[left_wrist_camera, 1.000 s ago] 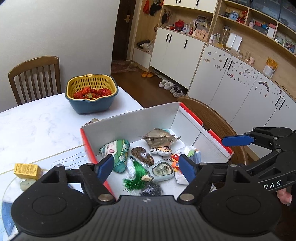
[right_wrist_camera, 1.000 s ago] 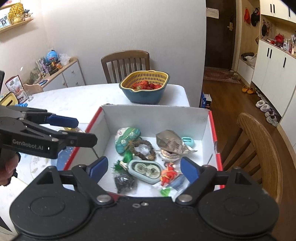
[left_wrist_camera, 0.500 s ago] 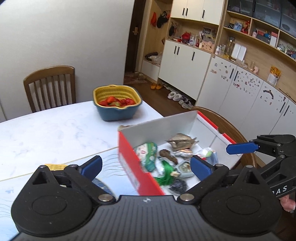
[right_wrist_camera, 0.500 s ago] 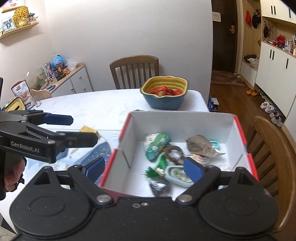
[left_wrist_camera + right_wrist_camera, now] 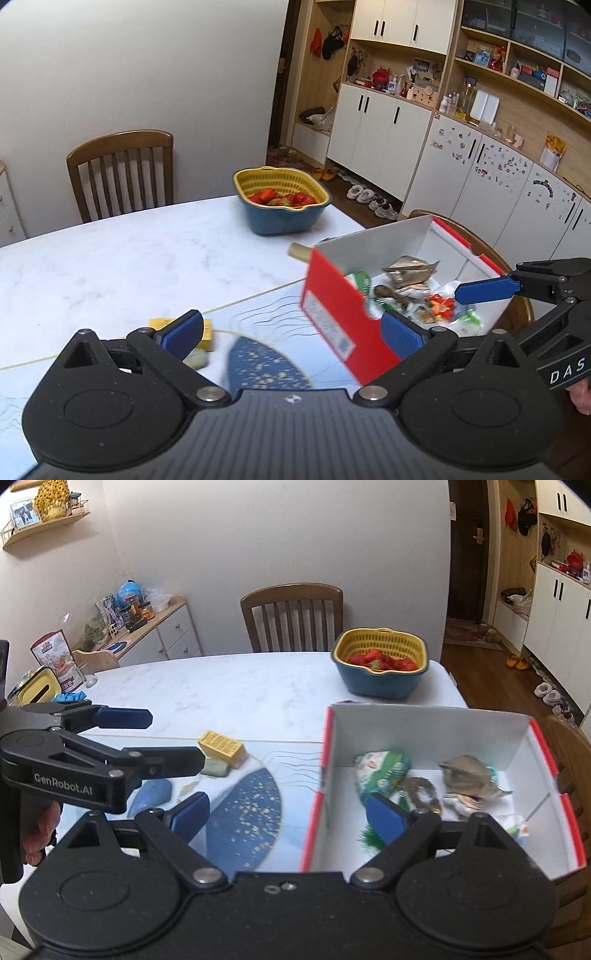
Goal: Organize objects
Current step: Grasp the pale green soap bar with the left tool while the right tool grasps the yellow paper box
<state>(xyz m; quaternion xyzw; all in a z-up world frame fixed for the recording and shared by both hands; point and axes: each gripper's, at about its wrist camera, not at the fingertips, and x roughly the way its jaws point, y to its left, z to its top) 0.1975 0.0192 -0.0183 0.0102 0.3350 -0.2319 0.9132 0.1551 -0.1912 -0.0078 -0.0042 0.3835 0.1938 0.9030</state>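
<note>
- Marbled white bench fills the room's middle, with a slatted wooden chair at its far side and white cupboards at 1 o'clock in the left wrist view.
- A red-and-white cardboard box sits at 3 o'clock in the right wrist view, open side up, long axis running left to right; trinkets lie loose inside.
- A small yellow carton lies flat at 10 o'clock from the box, beside a blue patterned mat.
- A ribbed yellow colander in a blue bowl holds strawberries.
- Left tool is tilted downward, jaws just spread wide, nothing between them.
- Right tool is tilted downward too, jaws apart and empty, having just widened.
</note>
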